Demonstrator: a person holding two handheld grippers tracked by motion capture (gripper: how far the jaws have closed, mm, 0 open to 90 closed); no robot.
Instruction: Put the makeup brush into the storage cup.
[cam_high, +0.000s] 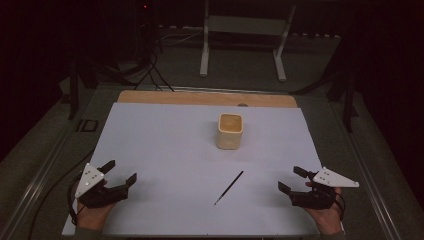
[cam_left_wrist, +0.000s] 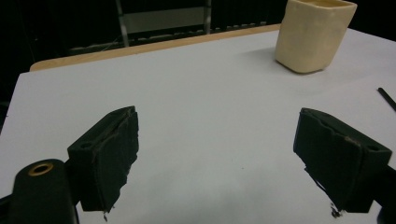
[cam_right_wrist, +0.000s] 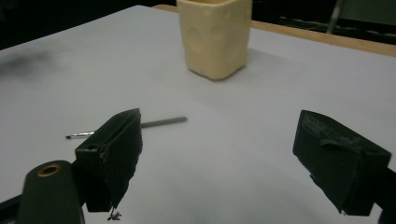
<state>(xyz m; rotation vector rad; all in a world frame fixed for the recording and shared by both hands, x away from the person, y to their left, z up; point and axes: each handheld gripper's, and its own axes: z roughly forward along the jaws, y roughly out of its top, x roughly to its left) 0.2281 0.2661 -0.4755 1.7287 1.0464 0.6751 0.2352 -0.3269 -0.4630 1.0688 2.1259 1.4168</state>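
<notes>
One thin black pen (cam_high: 229, 187) lies flat on the white sheet (cam_high: 165, 145), between the two grippers and a little nearer to the right one. In the high view its long axis runs on a diagonal: the fine tip points to the near left, toward the person's edge, and the other end points to the far right, roughly toward the cup. One cream cup (cam_high: 230, 131) with a squarish mouth stands upright on the sheet, farther from the person than the pen and well apart from it. The left gripper (cam_high: 120, 172) rests at the near left corner of the sheet, its jaws spread wide with nothing between them; in the left gripper view the cup (cam_left_wrist: 314, 35) is at the far right, and a short end of the pen (cam_left_wrist: 386, 98) shows at the right edge. The right gripper (cam_high: 292, 179) rests at the near right side, jaws also wide apart and empty. In the right gripper view the pen (cam_right_wrist: 154, 124) lies behind the left jaw, partly hidden by it, and the cup (cam_right_wrist: 215, 37) stands beyond it.
</notes>
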